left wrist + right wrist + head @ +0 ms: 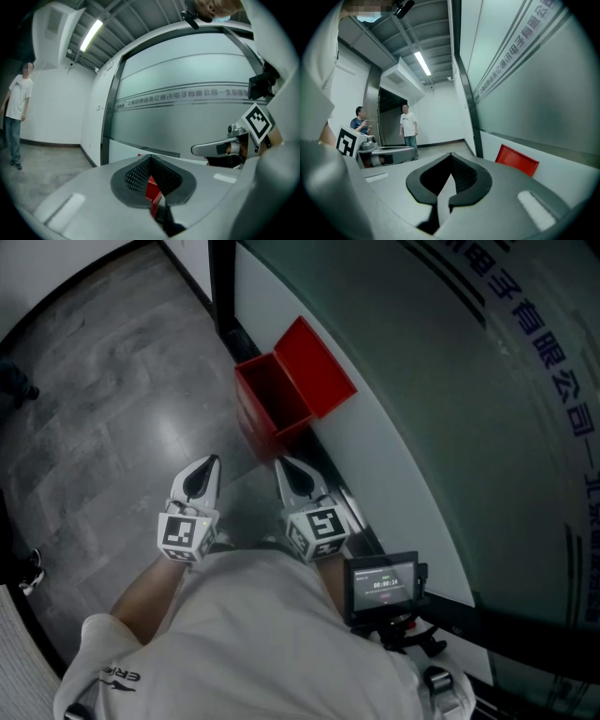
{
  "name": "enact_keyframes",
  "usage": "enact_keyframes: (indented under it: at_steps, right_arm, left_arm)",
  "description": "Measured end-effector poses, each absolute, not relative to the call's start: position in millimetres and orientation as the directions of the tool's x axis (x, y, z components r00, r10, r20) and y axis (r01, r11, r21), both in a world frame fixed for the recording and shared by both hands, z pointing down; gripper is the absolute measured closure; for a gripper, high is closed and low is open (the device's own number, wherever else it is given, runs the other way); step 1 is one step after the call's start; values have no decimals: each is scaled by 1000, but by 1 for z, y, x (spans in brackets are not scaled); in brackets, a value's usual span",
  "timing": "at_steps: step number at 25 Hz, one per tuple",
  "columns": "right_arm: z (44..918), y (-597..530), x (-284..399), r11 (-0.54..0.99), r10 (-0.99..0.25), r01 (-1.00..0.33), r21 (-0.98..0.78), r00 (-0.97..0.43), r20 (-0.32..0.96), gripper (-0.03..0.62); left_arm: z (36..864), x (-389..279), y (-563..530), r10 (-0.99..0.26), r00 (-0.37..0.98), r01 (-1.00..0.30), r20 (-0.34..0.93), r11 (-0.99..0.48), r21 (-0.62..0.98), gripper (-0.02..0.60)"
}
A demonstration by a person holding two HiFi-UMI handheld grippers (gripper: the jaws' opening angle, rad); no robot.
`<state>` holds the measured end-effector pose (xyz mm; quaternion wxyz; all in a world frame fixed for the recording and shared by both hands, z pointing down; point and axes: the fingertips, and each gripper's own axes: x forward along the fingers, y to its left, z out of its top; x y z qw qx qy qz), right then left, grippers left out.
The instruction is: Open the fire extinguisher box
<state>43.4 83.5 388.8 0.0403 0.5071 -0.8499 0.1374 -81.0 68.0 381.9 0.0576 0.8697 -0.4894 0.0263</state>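
Fire extinguisher box (281, 395) open, just ahead of jaws, untouched.

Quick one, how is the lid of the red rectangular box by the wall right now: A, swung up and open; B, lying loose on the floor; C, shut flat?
A: the red rectangular box shows its hollow inside, with the lid raised behind it.

1. The grey floor (103, 418) is glossy, with patterned planks.
2. A red box (270, 401) stands on it against the wall (403, 456), lid (317, 364) raised.
3. A person (17, 112) stands farther off.
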Motion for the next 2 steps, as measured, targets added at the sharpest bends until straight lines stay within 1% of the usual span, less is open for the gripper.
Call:
enact_keyframes:
  at_steps: [2]
  right_arm:
    - [388, 81, 42, 450, -850, -872, -190, -484, 209, 583]
  left_arm:
    - [382, -81, 65, -847, 522, -853, 101, -517, 74, 579]
